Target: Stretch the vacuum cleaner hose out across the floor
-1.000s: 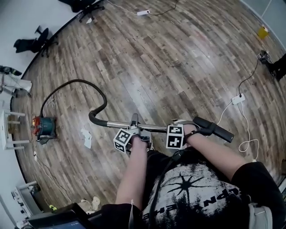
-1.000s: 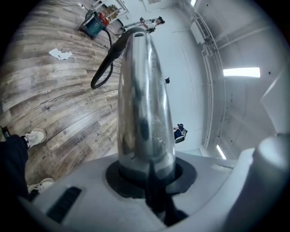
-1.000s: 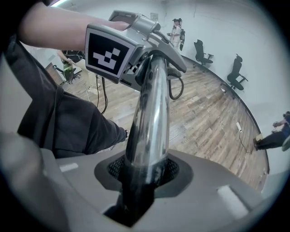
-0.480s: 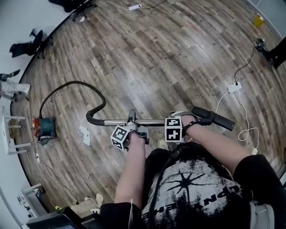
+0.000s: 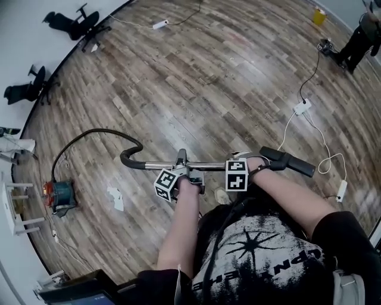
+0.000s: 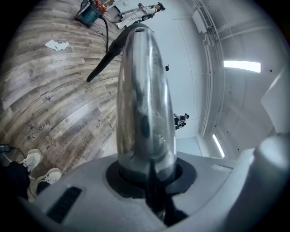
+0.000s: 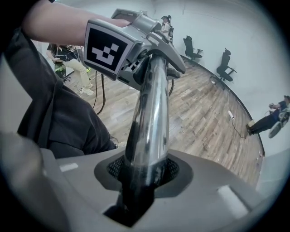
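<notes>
In the head view I hold the vacuum's chrome wand (image 5: pixel 208 166) level in front of my body. My left gripper (image 5: pixel 181 162) is shut on it near the middle. My right gripper (image 5: pixel 243 161) is shut on it further right, close to the black end piece (image 5: pixel 287 162). From the black bent handle (image 5: pixel 128 159) the dark hose (image 5: pixel 98 130) arcs left across the floor to the cleaner body (image 5: pixel 59 196). The left gripper view looks along the wand (image 6: pixel 142 90) from the left gripper (image 6: pixel 149 181) to the hose and cleaner (image 6: pixel 90 9). In the right gripper view the wand (image 7: pixel 149 113) rises from the right gripper (image 7: pixel 142 181).
A power strip (image 5: pixel 302 107) with white cables lies on the wood floor at the right. A paper scrap (image 5: pixel 114 198) lies near the cleaner. Office chairs (image 5: pixel 77 24) stand by the far wall, a white stool (image 5: pixel 15 205) at the left, a person (image 5: pixel 357 36) at the top right.
Both hands have carried the wand a little away from the cleaner body. The hose's arc lies lower and flatter. The grip of both grippers is the same.
</notes>
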The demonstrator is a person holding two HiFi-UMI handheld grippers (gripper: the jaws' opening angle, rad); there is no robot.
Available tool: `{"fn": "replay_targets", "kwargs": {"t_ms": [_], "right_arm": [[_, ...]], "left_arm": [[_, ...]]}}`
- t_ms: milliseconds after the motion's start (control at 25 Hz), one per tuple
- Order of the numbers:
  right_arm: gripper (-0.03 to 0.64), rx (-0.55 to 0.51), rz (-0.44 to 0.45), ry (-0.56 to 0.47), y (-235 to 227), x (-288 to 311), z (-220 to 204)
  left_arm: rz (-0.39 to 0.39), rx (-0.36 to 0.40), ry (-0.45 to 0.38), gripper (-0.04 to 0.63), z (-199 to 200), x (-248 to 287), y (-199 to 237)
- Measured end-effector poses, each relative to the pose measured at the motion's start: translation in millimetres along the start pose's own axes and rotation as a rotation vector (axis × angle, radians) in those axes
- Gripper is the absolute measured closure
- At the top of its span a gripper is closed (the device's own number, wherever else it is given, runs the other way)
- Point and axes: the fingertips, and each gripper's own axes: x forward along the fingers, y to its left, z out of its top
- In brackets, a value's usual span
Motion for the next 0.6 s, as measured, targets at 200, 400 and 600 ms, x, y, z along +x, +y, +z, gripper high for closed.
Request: {"fn": "replay_targets", "kwargs": {"t_ms": [200,400,600], "right_arm": [[0.489,0.015,-0.027,-0.001,12.3,-1.8,-12.1],[0.491,0.002,-0.029,-0.01,19.9,-7.1,-31.1],[0.495,-0.017,-0.01,-0.028,25.8,-21.3,-80.1]], "left_arm": [[0.006,0.008,0.014,0.541,-16.0,-6.7,4.0],[0.013,0.01,-0.001,0.541,-36.6,-12.8,4.0],[0.009,0.017,-0.029,0.541,-85.8,-10.8,-1.7]]}}
